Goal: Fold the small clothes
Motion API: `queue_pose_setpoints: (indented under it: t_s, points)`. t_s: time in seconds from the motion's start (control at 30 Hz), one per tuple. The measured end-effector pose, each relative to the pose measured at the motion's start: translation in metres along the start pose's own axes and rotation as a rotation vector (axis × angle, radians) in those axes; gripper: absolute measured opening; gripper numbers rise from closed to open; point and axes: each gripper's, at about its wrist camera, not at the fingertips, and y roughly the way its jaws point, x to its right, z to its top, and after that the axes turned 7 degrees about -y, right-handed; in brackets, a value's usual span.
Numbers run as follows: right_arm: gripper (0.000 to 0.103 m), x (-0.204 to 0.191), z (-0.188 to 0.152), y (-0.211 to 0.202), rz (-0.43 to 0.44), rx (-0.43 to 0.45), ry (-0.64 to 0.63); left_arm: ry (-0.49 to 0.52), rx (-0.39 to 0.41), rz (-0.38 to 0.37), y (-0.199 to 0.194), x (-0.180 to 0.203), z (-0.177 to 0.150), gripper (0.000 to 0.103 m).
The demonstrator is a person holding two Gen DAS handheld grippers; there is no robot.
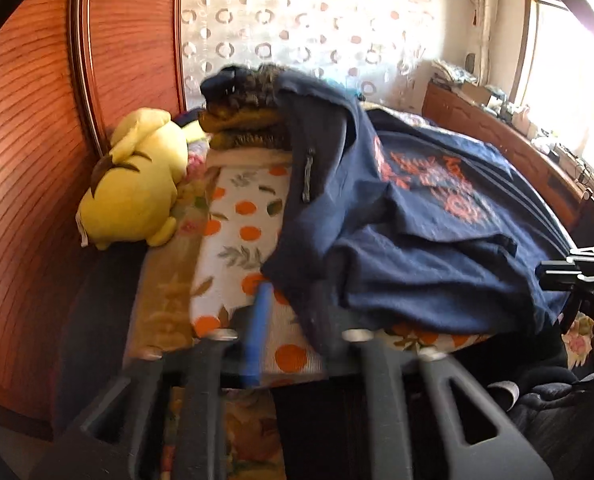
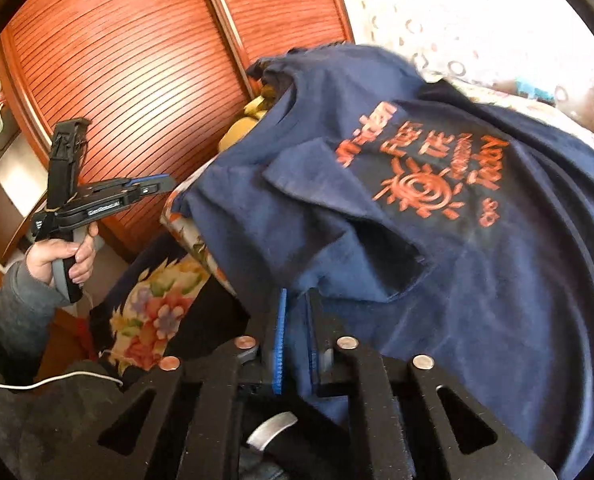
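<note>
Navy shirt (image 2: 437,216) draped over bed (image 1: 233,216). Right hand-held gripper (image 2: 297,340) clamped on its hem. Left hand-held gripper (image 1: 293,320) spread wide, beside shirt's edge, holding nothing.

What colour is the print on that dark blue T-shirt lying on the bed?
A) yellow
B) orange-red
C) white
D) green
B: the navy T-shirt carries an orange-red sun design with lettering, seen from both wrist views; the only yellow thing nearby is the plush toy lying beside the wooden wardrobe.
</note>
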Motion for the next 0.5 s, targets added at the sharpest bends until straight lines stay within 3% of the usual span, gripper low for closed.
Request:
queue_pose_setpoints:
  t_s: [0.03,0.1,0.17,0.33,0.5]
  points:
    - [0.028,-0.001,0.002,-0.005,-0.018,0.014,-0.01,0.008,0.024,-0.009,-0.004,0.003,0.002,0.055]
    - [0.049,-0.001,0.008,-0.009,-0.044,0.033,-0.034,0.019,0.049,0.008,-0.007,0.008,0.007,0.073]
    - [0.052,-0.005,0.016,-0.009,-0.07,0.05,-0.073,0.022,0.063,0.001,-0.007,0.013,0.011,0.08]
    - [0.054,-0.012,0.037,0.028,-0.102,0.035,-0.19,0.008,0.082,-0.02,0.004,0.024,0.023,0.08]
    - [0.054,-0.011,0.053,0.085,-0.129,-0.077,-0.291,-0.01,0.055,-0.024,0.022,0.028,0.027,0.08]
